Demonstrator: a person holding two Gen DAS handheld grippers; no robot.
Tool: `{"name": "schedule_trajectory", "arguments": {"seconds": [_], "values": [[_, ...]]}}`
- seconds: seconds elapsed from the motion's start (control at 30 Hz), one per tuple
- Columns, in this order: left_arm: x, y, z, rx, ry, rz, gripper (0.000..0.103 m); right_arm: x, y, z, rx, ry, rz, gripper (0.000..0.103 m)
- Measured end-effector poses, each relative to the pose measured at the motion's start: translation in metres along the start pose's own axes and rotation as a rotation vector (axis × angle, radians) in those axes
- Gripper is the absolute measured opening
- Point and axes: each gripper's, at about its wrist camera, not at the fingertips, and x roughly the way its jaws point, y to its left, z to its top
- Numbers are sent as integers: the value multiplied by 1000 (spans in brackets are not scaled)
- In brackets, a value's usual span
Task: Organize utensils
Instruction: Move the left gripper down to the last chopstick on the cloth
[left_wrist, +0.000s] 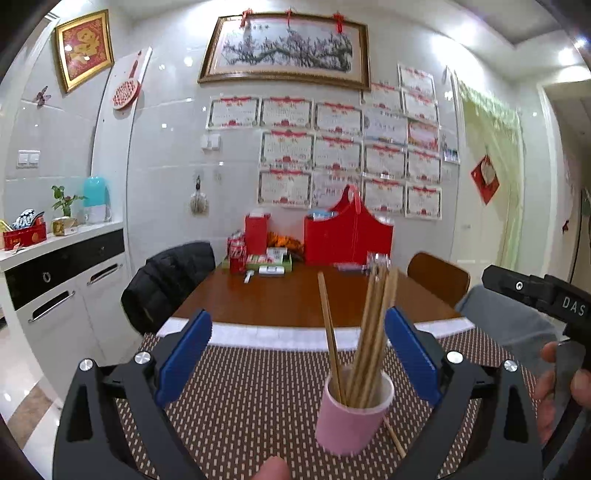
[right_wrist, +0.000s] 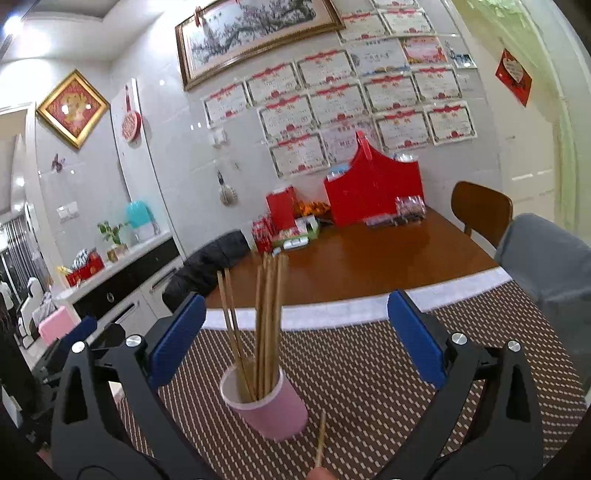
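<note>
A pink cup (left_wrist: 351, 421) stands on a brown dotted placemat (left_wrist: 240, 387) and holds several wooden chopsticks (left_wrist: 373, 332) upright, fanned a little apart. One loose chopstick (left_wrist: 395, 435) lies on the mat at the cup's right foot. My left gripper (left_wrist: 299, 354) is open, its blue pads wide on either side of the chopsticks and touching nothing. In the right wrist view the same cup (right_wrist: 273, 413) and chopsticks (right_wrist: 267, 325) stand left of centre. My right gripper (right_wrist: 295, 339) is open and empty around them. The loose chopstick (right_wrist: 320, 439) lies in front of the cup.
Beyond the mat runs a wooden table (left_wrist: 288, 295) with red boxes (left_wrist: 347, 236), cola cans (left_wrist: 237, 254) and small packets at its far end. A chair with a black jacket (left_wrist: 166, 280) stands left, a brown chair (left_wrist: 439, 277) right. A hand and grey sleeve (left_wrist: 509, 321) are at right.
</note>
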Motion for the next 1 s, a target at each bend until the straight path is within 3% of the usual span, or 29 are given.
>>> {"name": "schedule_trajectory", "arguments": {"seconds": [0.17,0.5,1.0], "values": [[-7,-7,-14,11,97,4,93,-6,-11,-19,-8,140,-25,97],[2,3,-60,-56,270,-15,93,27,-26,-103,-45,524,-52,97],[16,5,-95,-77,396,-21,93,46,-14,-151,-90,682,-54,97]]}}
